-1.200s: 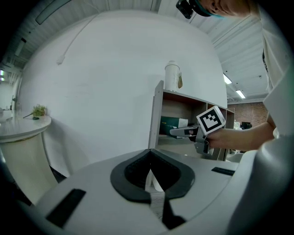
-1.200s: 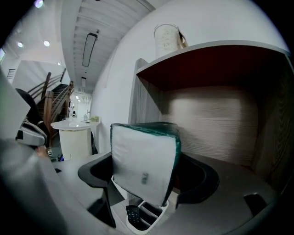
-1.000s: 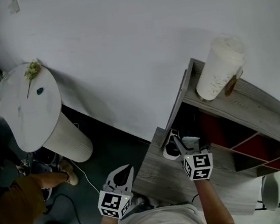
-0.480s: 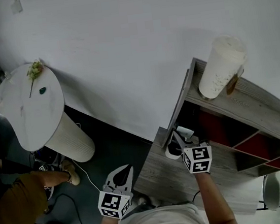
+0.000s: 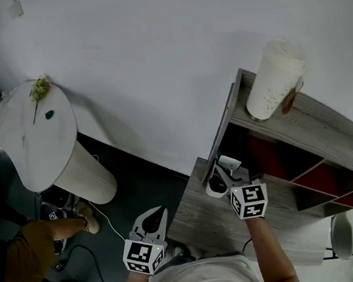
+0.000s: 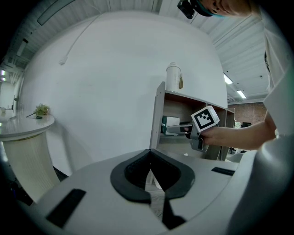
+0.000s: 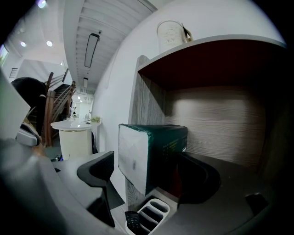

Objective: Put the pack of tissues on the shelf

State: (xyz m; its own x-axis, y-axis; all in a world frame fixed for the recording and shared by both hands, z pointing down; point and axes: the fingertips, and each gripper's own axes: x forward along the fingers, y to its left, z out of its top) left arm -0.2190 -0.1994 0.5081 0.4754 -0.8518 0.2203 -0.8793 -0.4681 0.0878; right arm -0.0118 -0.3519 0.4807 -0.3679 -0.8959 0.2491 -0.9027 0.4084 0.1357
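Note:
The pack of tissues (image 7: 151,151) is a dark green block with a white end face. It sits between the jaws of my right gripper (image 7: 148,175), which is shut on it. In the head view the pack (image 5: 230,161) pokes out past the right gripper (image 5: 227,174) at the mouth of the grey wooden shelf (image 5: 303,127), by its left side wall. The shelf's back panel (image 7: 220,133) shows behind the pack. My left gripper (image 5: 154,216) hangs low at the left, shut and holding nothing (image 6: 149,176). From there the right gripper (image 6: 181,129) and the pack (image 6: 170,124) are seen at the shelf.
A white slotted organizer (image 7: 149,211) with a black remote (image 7: 133,221) lies on the surface below the pack. A tall white canister (image 5: 275,85) stands on the shelf's top. A round white table (image 5: 34,136) with a plant sprig (image 5: 40,88) stands far left; a person in brown (image 5: 24,260) is below it.
My right gripper has carried the pack a little forward and up toward the shelf opening. The left gripper has stayed where it was.

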